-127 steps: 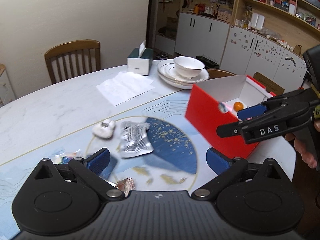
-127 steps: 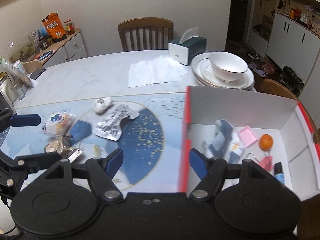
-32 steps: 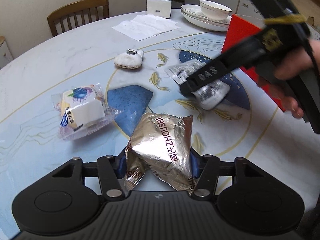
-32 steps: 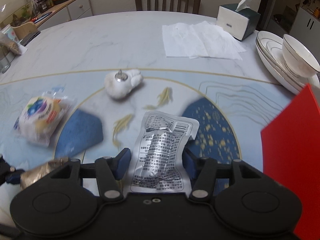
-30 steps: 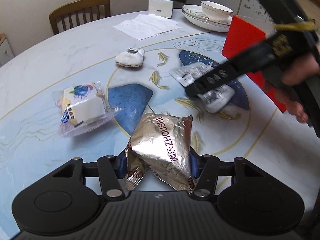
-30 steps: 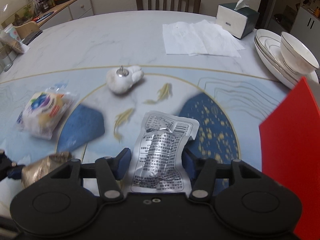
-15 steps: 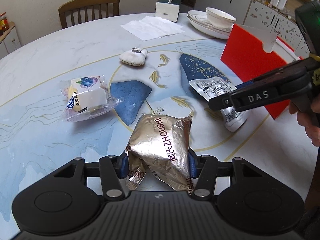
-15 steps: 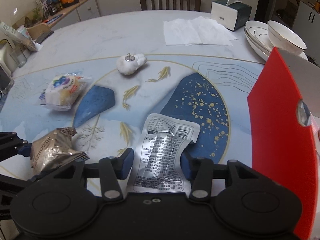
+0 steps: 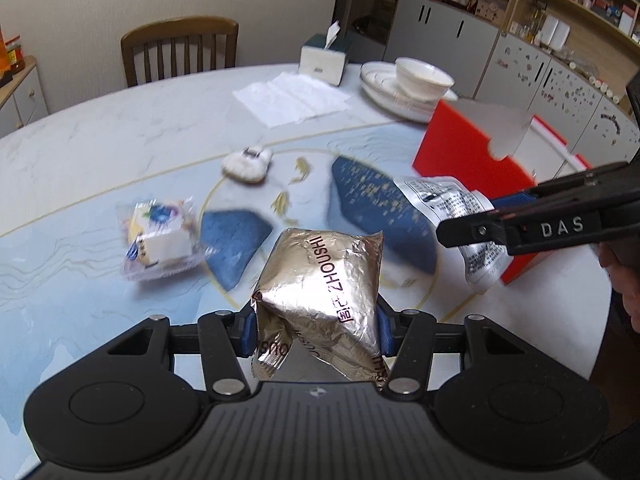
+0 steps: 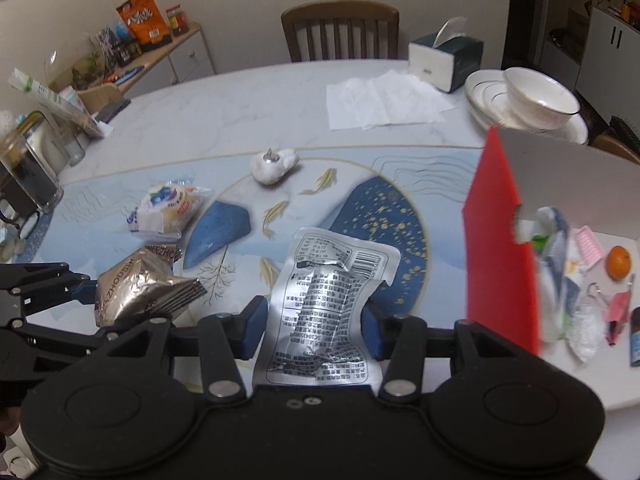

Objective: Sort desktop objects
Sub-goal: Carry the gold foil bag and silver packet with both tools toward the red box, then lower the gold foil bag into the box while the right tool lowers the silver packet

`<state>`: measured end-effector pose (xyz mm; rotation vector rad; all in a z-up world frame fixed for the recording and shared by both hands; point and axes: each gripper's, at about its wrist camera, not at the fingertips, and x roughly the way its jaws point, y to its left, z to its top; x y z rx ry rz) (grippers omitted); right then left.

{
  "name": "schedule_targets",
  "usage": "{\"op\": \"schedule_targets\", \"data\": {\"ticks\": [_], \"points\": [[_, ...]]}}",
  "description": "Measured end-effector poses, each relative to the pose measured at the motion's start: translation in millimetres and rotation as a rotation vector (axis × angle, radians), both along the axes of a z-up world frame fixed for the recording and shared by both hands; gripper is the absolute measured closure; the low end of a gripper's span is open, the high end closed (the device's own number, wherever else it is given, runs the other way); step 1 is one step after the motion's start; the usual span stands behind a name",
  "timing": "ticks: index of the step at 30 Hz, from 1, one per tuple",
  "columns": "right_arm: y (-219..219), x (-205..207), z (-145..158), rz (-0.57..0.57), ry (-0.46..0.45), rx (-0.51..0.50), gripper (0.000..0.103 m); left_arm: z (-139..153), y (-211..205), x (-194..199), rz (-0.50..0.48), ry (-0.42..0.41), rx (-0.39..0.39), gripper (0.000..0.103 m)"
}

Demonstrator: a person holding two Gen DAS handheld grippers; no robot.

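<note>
**Both grippers loaded above the table**

Across the table (image 10: 208, 120), marble with a blue fish print, the background is blurred by motion. Right of centre stands the red box (image 10: 496, 248), white inside; the frame edge cuts off its far wall and right side. Visible through its open top: an orange (image 10: 618, 262), a pink ribbed pad (image 10: 588, 246), a crumpled clear wrapper, a small pink clip and a dark tube cut by the frame edge. Its lower contents are hidden behind the red wall.

Right gripper (image 10: 314, 330): blue pads pinch the silver printed pouch (image 10: 326, 304) by its sides, the pouch raised off the table just left of the box. Its lower edge is hidden behind the gripper body.

Left gripper (image 9: 316, 330): pads clamped on the gold foil packet (image 9: 320, 280), lettered ZHOUSHI, creased and puffy, held above the table. Its base is hidden.

Loose on the table: a clear-wrapped white cake (image 9: 160, 236), smeared; a small white fluffy keyring (image 9: 248, 164).
</note>
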<state>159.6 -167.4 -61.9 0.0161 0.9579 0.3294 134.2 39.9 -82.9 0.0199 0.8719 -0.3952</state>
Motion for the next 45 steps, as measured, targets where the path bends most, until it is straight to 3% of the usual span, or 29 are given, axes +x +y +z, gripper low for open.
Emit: {"op": "schedule_targets", "data": {"ticks": [14, 29, 45], "points": [[-70, -12, 37, -0.072, -0.079, 0.046, 0.055, 37, -56, -3, -0.046, -0.073, -0.016, 0.051], [-152, -7, 43, -0.105, -0.11, 0.062, 0.055, 53, -134, 11, -0.072, -0.109, -0.004, 0.051], [-248, -3, 33, -0.217, -0.114, 0.045, 0.055, 54, -233, 37, -0.187, -0.117, 0.022, 0.051]]}}
